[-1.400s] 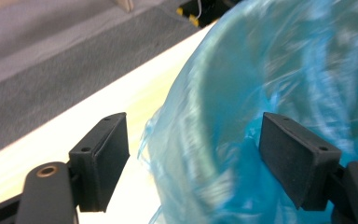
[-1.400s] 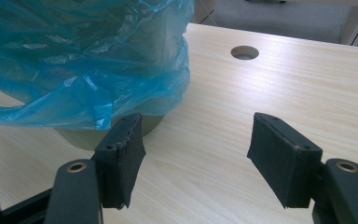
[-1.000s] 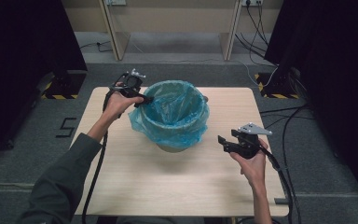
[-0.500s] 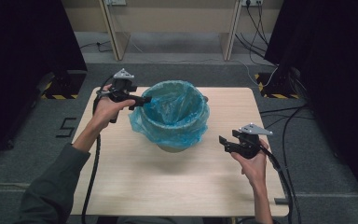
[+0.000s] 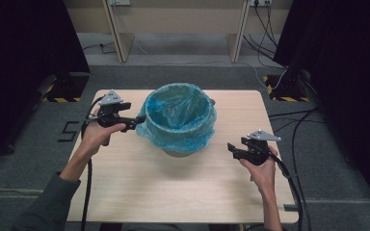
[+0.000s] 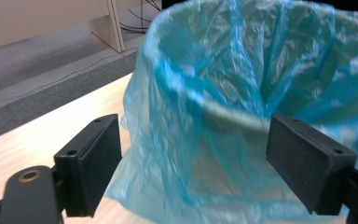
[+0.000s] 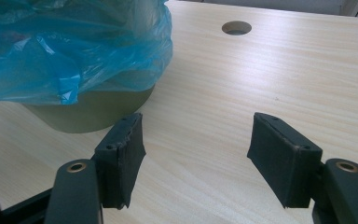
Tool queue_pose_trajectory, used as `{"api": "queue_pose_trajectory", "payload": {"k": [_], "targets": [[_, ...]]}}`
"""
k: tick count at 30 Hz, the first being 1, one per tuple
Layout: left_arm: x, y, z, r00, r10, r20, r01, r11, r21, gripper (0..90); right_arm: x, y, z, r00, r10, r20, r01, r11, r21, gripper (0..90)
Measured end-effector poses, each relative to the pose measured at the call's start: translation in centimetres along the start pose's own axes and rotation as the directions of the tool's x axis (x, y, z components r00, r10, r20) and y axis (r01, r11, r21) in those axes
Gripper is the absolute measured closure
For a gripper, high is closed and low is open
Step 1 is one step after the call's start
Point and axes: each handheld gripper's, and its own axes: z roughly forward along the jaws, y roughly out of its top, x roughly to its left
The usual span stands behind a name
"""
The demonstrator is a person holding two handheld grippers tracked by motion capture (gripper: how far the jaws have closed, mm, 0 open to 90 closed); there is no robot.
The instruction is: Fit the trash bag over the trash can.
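The thin blue bin liner (image 6: pixel 205 116), limp and slippery, wants pinching at its overhanging skirt; both grippers' jaws gape empty.

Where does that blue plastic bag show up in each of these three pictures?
High view: the blue bag sits at the table's middle, lining the bin, the left gripper at its left edge.
Left gripper view: the bag spreads across the middle and right, beyond the open jaws.
Right gripper view: the bag is at upper left, draped over the bin.
Shared landmark: the wooden table.
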Motion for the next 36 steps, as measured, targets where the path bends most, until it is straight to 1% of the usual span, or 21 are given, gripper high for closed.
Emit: {"api": "queue_pose_trajectory", "payload": {"k": [6, 10, 13, 16, 21, 25, 27, 28, 30, 31, 33, 36], "targets": [[-0.2, -2.9, -0.8, 0.9994, -0.007, 0.033, 0.008, 0.9999, -0.01, 17.5, 0.2, -0.5, 0.4, 1.0, 0.001, 0.002, -0.001, 1.0, 0.026, 35.2], [-0.2, -4.8, -1.0, 0.9998, 0.003, 0.021, -0.002, 0.9998, -0.019, 17.5, 0.0, -1.1, 0.7, 0.9999, -0.007, 0.012, 0.006, 0.999, 0.037, 35.2], [-0.2, -6.1, -0.9, 0.9993, 0.002, 0.036, -0.002, 1.0, -0.007, 17.5, 0.2, -1.7, 0.8, 0.9999, -0.013, 0.008, 0.013, 0.999, 0.043, 35.3], [-0.2, -7.4, -0.8, 0.9995, 0.008, 0.03, -0.009, 0.9999, 0.007, 17.5, 0.3, -2.4, 0.8, 0.9997, -0.019, 0.018, 0.018, 0.998, 0.052, 35.3], [0.1, -9.6, -0.5, 0.9997, -0.015, 0.019, 0.015, 0.9998, 0.011, 17.6, 0.7, -3.6, 1.0, 0.9994, -0.03, 0.016, 0.029, 0.997, 0.069, 35.2], [0.4, -11.5, -0.1, 0.9996, -0.023, 0.014, 0.023, 0.9989, 0.04, 17.7, 1.0, -4.5, 1.2, 0.9986, -0.048, 0.022, 0.046, 0.995, 0.087, 34.9], [0.4, -12.5, 0.0, 0.999, -0.031, 0.032, 0.029, 0.9984, 0.048, 17.8, 1.1, -4.9, 1.2, 0.9983, -0.054, 0.023, 0.051, 0.994, 0.094, 34.8], [0.4, -13.0, 0.1, 0.9988, -0.033, 0.037, 0.031, 0.9978, 0.058, 17.8, 1.2, -5.1, 1.1, 0.9985, -0.049, 0.022, 0.047, 0.994, 0.095, 34.6], [0.3, -13.8, 0.3, 0.9991, -0.024, 0.035, 0.021, 0.9955, 0.093, 17.8, 1.3, -5.4, 1.0, 0.9986, -0.049, 0.022, 0.046, 0.994, 0.102, 34.3], [0.2, -14.2, 0.3, 0.9993, -0.021, 0.029, 0.018, 0.995, 0.098, 17.8, 1.3, -5.6, 1.0, 0.9985, -0.05, 0.023, 0.048, 0.993, 0.104, 34.2], [0.2, -14.9, 0.4, 0.9993, -0.02, 0.033, 0.016, 0.9931, 0.116, 17.9, 1.4, -5.9, 1.0, 0.9986, -0.047, 0.024, 0.044, 0.993, 0.11, 33.7], [0.2, -16.1, 0.5, 0.9991, -0.031, 0.028, 0.027, 0.9892, 0.144, 18.0, 1.5, -6.3, 0.9, 0.9985, -0.048, 0.027, 0.044, 0.992, 0.119, 31.9]]}}
